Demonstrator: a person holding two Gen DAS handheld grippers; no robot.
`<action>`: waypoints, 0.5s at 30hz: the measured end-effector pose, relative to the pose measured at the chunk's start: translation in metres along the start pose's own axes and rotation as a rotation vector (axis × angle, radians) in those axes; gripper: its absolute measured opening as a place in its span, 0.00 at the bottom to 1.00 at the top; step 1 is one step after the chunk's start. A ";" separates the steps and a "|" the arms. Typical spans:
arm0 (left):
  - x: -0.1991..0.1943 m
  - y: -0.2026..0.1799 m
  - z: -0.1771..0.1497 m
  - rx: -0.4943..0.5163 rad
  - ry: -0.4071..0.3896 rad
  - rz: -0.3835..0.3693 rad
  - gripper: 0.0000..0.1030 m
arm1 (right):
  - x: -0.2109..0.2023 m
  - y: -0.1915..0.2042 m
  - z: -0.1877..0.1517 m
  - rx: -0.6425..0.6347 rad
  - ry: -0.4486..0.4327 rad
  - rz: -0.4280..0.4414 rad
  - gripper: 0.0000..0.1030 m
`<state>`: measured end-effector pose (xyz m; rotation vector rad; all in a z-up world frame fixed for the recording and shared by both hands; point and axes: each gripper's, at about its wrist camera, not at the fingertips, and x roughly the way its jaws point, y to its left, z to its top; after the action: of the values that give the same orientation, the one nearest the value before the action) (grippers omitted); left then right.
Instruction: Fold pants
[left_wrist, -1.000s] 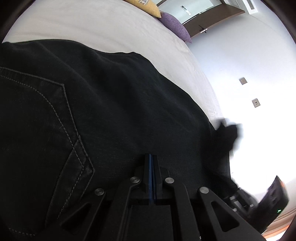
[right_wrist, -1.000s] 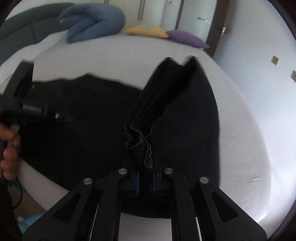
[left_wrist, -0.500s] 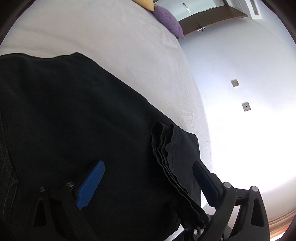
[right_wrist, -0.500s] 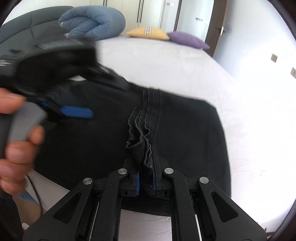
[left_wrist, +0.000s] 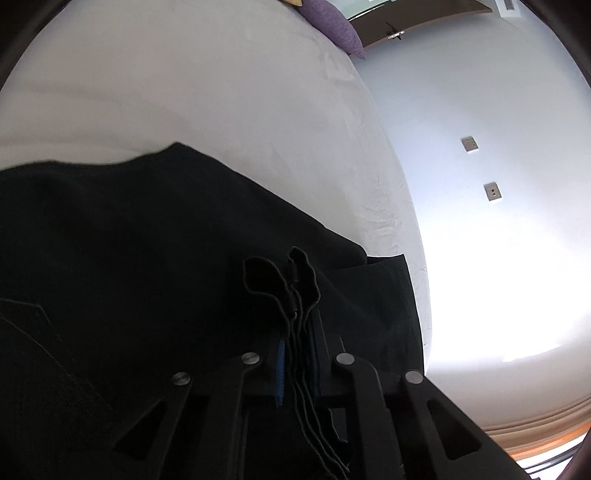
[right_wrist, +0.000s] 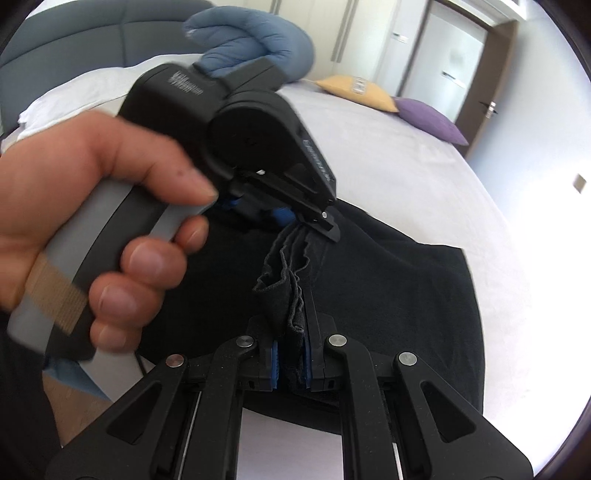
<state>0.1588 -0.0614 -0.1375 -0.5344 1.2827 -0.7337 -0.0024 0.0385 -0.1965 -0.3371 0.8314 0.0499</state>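
Observation:
Black pants lie on the white bed, their lower part folded over. In the left wrist view my left gripper is shut on the bunched hem edges. In the right wrist view my right gripper is shut on the same bunch of hems, closer to me. The pants spread out flat beyond it. The left gripper's body, held by a hand, hangs just above and beyond my right gripper, its fingertips on the hem.
A blue rolled duvet, a yellow pillow and a purple pillow lie at the bed's far end by a grey headboard. The bed's right edge drops off toward a white wall.
My left gripper was open beside the hems half a second ago; it has moved onto the hem bunch and shut on it. My right gripper has kept its grip.

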 end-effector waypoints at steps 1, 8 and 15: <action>-0.004 0.002 0.004 0.016 0.005 0.020 0.11 | 0.000 0.008 0.001 -0.013 -0.002 0.009 0.08; -0.021 0.030 0.010 0.064 0.020 0.132 0.11 | 0.012 0.040 0.006 -0.011 0.039 0.091 0.08; -0.029 0.053 -0.013 0.065 0.008 0.152 0.13 | 0.021 0.060 -0.009 -0.022 0.101 0.135 0.10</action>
<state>0.1530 -0.0037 -0.1593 -0.3771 1.2873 -0.6492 -0.0054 0.0903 -0.2342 -0.3054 0.9534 0.1685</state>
